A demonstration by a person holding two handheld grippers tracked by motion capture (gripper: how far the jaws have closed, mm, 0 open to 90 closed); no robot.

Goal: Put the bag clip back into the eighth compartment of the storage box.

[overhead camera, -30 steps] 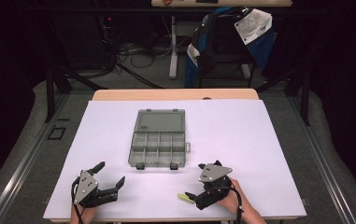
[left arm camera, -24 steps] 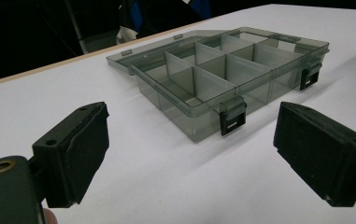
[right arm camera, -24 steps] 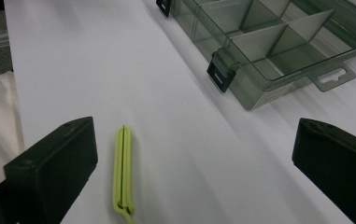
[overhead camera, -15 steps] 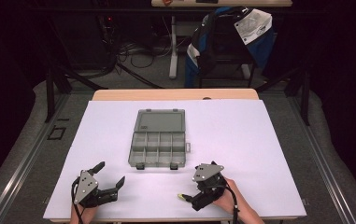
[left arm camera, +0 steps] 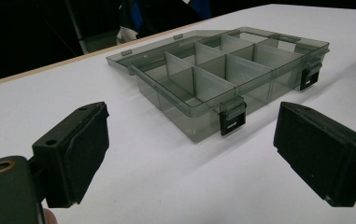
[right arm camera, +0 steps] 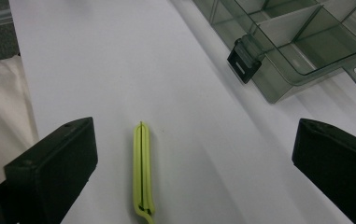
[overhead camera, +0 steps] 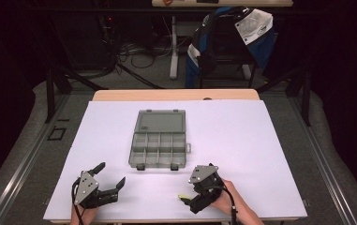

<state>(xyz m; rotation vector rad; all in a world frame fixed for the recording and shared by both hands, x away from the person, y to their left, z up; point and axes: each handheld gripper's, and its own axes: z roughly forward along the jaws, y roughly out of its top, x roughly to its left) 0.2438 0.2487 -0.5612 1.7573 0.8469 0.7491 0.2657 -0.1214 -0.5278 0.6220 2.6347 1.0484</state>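
White tabletop [overhead camera: 241, 140]: smoky transparent plastic divider box [overhead camera: 159, 138] lies open, compartments seemingly empty. Right gripper [overhead camera: 185, 200], jaws spread, straddles slim yellow-green clip [right arm camera: 142, 170], not yet grasped; left gripper [overhead camera: 110, 179] idles agape.

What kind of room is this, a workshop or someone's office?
Probably a lab or studio set up for recording hand tasks. A white-covered table stands in a dark room, cables lie tangled on the floor behind it, and a jacket hangs over a chair.
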